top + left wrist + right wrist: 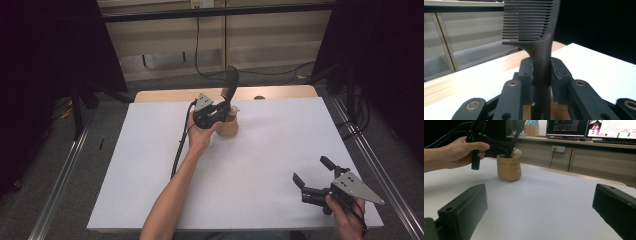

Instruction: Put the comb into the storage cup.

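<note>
Lab or office, white-topped table (250,165), monitors (614,128), metal rig rails (60,175)

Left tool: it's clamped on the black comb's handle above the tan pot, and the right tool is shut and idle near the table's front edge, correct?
Not quite. The right tool is open, not shut: the right gripper view shows its jaws spread wide with nothing between them. The rest holds: the left tool is clamped on the black comb by its handle, above the tan pot.

A white table top (260,165) lies over a wooden board whose far edge (280,92) shows. Beyond it stand pale cabinets (584,160); two lit monitors (599,127), probably computer screens, sit above.
</note>
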The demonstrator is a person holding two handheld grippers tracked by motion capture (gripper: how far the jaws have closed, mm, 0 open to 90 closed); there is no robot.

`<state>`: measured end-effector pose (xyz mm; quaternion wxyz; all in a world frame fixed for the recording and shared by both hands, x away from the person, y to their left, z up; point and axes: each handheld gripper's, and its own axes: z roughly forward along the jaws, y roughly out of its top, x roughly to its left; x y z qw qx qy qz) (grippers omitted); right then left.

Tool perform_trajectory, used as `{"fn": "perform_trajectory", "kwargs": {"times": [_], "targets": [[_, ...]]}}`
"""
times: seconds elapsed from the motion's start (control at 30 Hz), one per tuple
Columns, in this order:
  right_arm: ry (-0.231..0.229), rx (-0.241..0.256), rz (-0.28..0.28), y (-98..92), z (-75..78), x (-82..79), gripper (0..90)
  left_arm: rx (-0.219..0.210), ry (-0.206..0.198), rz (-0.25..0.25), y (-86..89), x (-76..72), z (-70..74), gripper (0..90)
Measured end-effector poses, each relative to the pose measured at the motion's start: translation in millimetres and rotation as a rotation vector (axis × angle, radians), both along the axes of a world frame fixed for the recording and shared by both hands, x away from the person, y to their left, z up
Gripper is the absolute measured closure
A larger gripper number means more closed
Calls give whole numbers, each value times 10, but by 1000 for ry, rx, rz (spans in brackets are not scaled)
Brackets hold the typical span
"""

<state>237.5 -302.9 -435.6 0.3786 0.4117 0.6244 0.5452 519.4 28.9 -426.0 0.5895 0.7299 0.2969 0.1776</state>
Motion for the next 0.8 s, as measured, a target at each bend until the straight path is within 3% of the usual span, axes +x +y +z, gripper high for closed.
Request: {"fn": "perform_trajectory", "kwargs": {"times": [0.47,0.6,0.8], "targets": [[1,1,3,1,-3,4,0,20,23,4,16,3,-48,729],[-1,1,4,1,-4,7,0,56,29,11,6,-12,-62,729],[-1,1,5,1,-2,3,0,54,31,14,0,-14,-68,728]]}}
